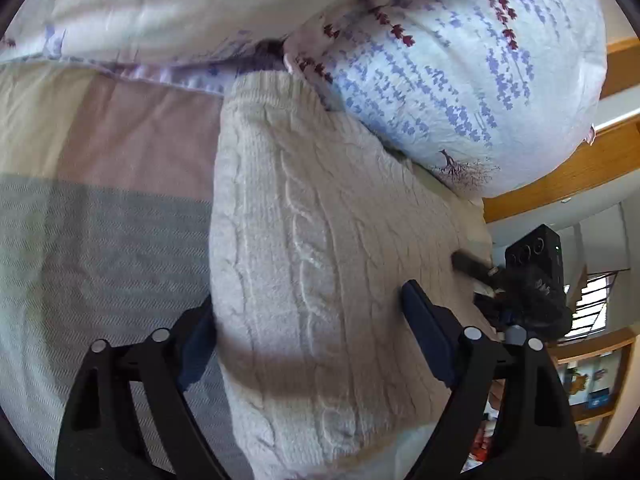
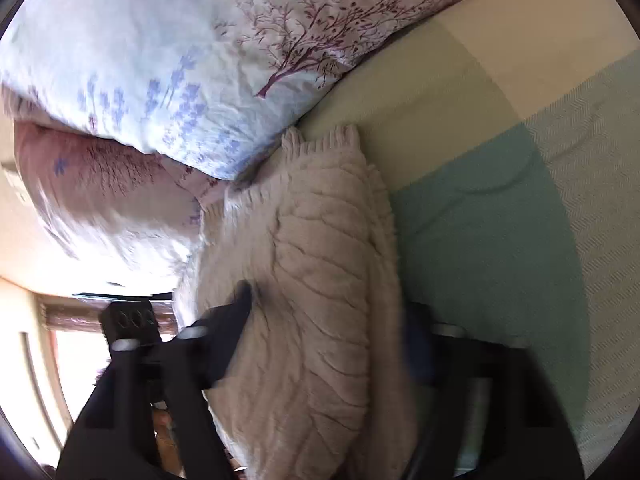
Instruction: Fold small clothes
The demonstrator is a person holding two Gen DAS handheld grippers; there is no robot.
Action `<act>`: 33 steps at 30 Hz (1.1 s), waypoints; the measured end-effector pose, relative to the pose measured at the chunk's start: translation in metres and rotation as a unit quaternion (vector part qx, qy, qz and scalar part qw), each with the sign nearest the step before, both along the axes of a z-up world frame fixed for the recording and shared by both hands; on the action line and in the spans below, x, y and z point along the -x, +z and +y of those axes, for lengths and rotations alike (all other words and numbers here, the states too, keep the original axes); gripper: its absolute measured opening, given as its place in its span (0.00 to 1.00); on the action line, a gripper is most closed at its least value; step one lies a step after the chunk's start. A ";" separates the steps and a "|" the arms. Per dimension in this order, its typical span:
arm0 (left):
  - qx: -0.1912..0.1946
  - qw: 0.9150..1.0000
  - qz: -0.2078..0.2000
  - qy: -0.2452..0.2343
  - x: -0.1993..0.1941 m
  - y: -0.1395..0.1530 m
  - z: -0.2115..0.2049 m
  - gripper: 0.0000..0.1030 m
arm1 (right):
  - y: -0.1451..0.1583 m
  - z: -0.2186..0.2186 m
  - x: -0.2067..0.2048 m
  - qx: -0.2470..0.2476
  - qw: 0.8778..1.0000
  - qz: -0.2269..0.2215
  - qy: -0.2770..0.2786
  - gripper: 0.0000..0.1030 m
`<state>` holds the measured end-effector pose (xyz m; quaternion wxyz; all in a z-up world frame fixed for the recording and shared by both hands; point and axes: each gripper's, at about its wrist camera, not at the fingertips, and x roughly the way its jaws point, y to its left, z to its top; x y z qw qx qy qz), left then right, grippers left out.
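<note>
A cream cable-knit sweater (image 1: 312, 240) lies folded on the striped bed cover (image 1: 100, 240), its far end against a floral pillow (image 1: 460, 80). My left gripper (image 1: 308, 312) is open, its jaws wide apart on either side of the sweater's near part. In the right wrist view the same sweater (image 2: 320, 280) runs between my right gripper's (image 2: 332, 312) jaws, which are also wide apart. The right gripper (image 1: 536, 272) shows at the sweater's right edge in the left wrist view, one fingertip (image 1: 464, 260) on the knit. The left gripper (image 2: 132, 320) shows at the left in the right wrist view.
Floral pillows (image 2: 160, 80) are piled along the head of the bed behind the sweater. A wooden bed frame (image 1: 580, 168) and shelves (image 1: 592, 380) lie to the right in the left wrist view. The green and cream bed cover (image 2: 500, 220) stretches right of the sweater.
</note>
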<state>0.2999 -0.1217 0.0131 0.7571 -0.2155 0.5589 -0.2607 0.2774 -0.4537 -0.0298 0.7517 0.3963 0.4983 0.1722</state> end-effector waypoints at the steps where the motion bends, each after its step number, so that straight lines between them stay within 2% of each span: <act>1: 0.012 1.000 0.004 0.000 0.003 -0.001 0.004 0.57 | -0.001 0.000 0.003 -0.021 1.000 0.001 -0.006 0.33; 2: 0.028 1.000 0.008 0.002 0.003 0.000 0.010 0.44 | 0.002 0.002 0.007 -0.039 0.999 -0.006 -0.014 0.31; 3: 0.048 0.999 0.012 0.001 0.003 0.003 0.015 0.37 | 0.006 0.006 0.010 -0.047 0.999 -0.015 -0.014 0.31; 4: 0.066 0.998 0.009 -0.008 0.007 0.012 0.024 0.36 | 0.015 0.014 0.016 -0.057 0.998 -0.029 -0.008 0.30; 5: 0.068 0.998 -0.004 -0.020 0.014 0.022 0.033 0.35 | 0.022 0.022 0.020 -0.066 0.997 -0.039 0.001 0.30; 8: 0.033 0.997 -0.065 -0.037 0.041 0.058 0.058 0.36 | 0.042 0.060 0.032 -0.068 0.995 -0.065 0.045 0.29; 10: -0.003 0.997 -0.077 -0.019 0.049 0.062 0.079 0.41 | 0.043 0.085 0.032 -0.046 0.994 -0.067 0.067 0.30; 11: -0.057 0.995 -0.080 -0.004 0.050 0.059 0.094 0.53 | 0.037 0.098 0.028 -0.017 0.995 -0.057 0.074 0.33; 12: -0.109 0.991 -0.082 0.009 0.048 0.055 0.094 0.58 | 0.031 0.106 0.022 0.005 0.996 -0.044 0.080 0.34; 13: -0.154 0.985 -0.078 0.026 0.048 0.051 0.097 0.57 | 0.020 0.116 0.016 0.057 0.995 -0.017 0.083 0.42; 14: -0.174 0.981 -0.076 0.041 0.052 0.052 0.103 0.57 | 0.016 0.118 0.013 0.098 0.993 -0.002 0.070 0.51; 16: -0.160 0.979 -0.104 0.066 0.072 0.066 0.115 0.64 | 0.028 0.108 0.026 0.081 0.996 -0.032 0.020 0.51; 17: -0.164 0.975 -0.128 0.079 0.088 0.075 0.122 0.77 | 0.035 0.101 0.035 0.069 0.996 -0.053 -0.002 0.52; 18: -0.175 0.969 -0.148 0.090 0.103 0.081 0.129 0.85 | 0.043 0.095 0.043 0.059 0.995 -0.074 -0.022 0.52; 19: -0.182 0.965 -0.163 0.096 0.113 0.086 0.129 0.85 | 0.045 0.094 0.045 0.053 0.995 -0.076 -0.024 0.52; 21: -0.186 0.961 -0.176 0.104 0.135 0.092 0.139 0.90 | 0.040 0.095 0.042 0.044 0.998 -0.054 -0.012 0.52; 22: -0.188 0.960 -0.175 0.108 0.144 0.094 0.145 0.92 | 0.034 0.098 0.039 0.042 0.998 -0.041 -0.003 0.49; 23: -0.194 0.959 -0.174 0.112 0.146 0.092 0.150 0.98 | 0.029 0.099 0.034 0.037 0.999 -0.036 0.008 0.17; 24: -0.207 0.955 -0.174 0.118 0.153 0.090 0.149 0.98 | 0.026 0.106 0.031 0.047 0.998 -0.037 0.013 0.08; 27: -0.233 0.948 -0.176 0.125 0.158 0.078 0.134 0.98 | 0.032 0.107 0.018 0.096 0.994 -0.055 -0.022 0.07; 29: -0.237 0.948 -0.167 0.130 0.168 0.068 0.131 0.98 | 0.024 0.096 0.010 0.090 0.994 -0.037 -0.054 0.07; 31: -0.238 0.949 -0.161 0.129 0.177 0.060 0.130 0.98 | 0.019 0.088 0.006 0.095 0.994 -0.020 -0.054 0.08; 33: -0.252 0.947 -0.155 0.128 0.186 0.055 0.130 0.98 | 0.031 0.092 0.014 0.113 0.992 -0.038 -0.048 0.13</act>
